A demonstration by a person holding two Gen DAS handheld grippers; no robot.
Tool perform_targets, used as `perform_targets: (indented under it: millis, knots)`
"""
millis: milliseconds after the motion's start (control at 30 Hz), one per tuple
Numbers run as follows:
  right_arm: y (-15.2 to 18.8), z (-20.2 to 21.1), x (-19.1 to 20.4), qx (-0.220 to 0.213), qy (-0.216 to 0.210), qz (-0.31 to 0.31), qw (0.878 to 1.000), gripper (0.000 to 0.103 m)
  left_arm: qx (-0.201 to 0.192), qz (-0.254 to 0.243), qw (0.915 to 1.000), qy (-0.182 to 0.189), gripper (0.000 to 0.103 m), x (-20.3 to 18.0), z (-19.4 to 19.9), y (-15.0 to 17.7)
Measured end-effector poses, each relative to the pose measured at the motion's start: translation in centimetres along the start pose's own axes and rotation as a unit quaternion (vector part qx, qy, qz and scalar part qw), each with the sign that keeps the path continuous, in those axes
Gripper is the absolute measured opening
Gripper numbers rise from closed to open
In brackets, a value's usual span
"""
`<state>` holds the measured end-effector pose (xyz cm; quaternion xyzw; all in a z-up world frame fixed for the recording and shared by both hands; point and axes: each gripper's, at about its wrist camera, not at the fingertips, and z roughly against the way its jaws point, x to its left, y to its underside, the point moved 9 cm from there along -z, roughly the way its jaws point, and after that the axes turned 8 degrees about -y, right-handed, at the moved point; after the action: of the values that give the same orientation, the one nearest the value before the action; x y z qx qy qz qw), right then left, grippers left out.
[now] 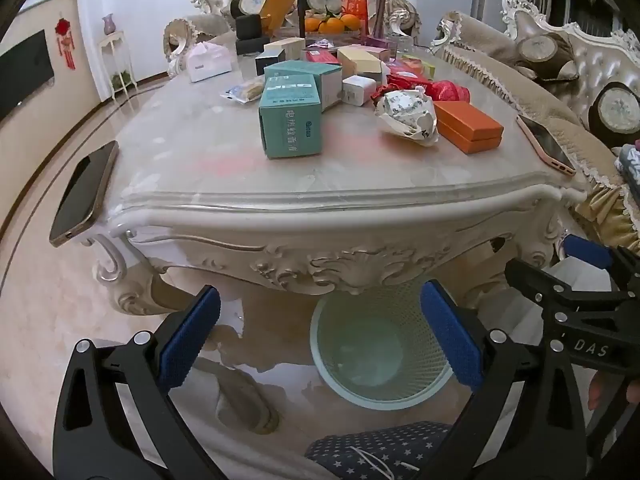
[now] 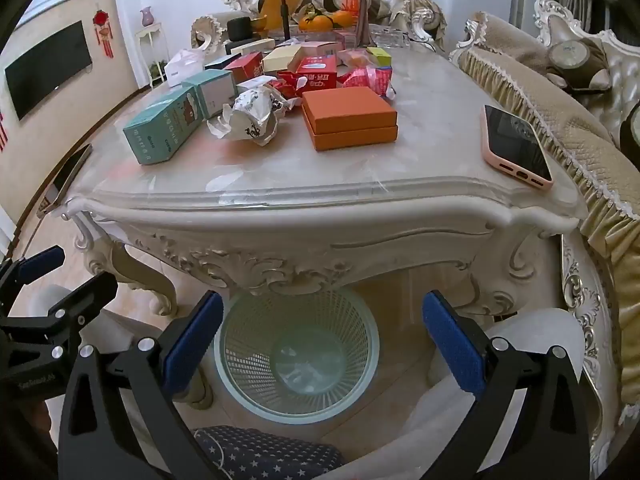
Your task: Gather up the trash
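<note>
Handheld two-finger grippers: black frames, blue finger pads.

The left gripper [image 1: 320, 336] fills the lower part of the left wrist view: two black plastic arms with elongated cut-out slots, silver round rivets at the pivots, and fingers [image 1: 188, 340] faced with dark blue, finely ribbed pads. The right gripper [image 2: 322, 340] has the same build in its own view, with identical blue-padded fingers [image 2: 454, 346]. At the right edge of the left wrist view the right gripper's black body carries white lettering reading "DAS", with skin of the right hand [image 1: 612, 390] showing beneath it. Dark fabric with small white stars appears at the bottom centre of both views.
</note>
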<state>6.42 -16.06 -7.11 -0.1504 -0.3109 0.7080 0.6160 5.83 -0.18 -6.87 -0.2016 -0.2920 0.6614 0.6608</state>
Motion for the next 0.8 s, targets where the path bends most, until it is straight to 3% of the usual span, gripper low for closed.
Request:
perform_targets:
  millis: [100,167,800]
  knots:
    - [-0.08,-0.18,0.11,0.003,-0.004,-0.007,1.000,0.096,0.015,0.004,0.9998,0.011,0.097,0.50,-0.26,0.12]
    - [0.22,-0.23,0.08,0.004,-0.008,-0.008,1.000,0.096,0.010,-0.012,0.9998,-0.016,0.097,0.01,-0.28,0.11]
    - [0.37,-0.27,0.43,0.007,-0.023,-0.009,1.000,0.096,0.016,-0.010,0.9997,-0.014,0.097,-0.07,-0.81,0.29]
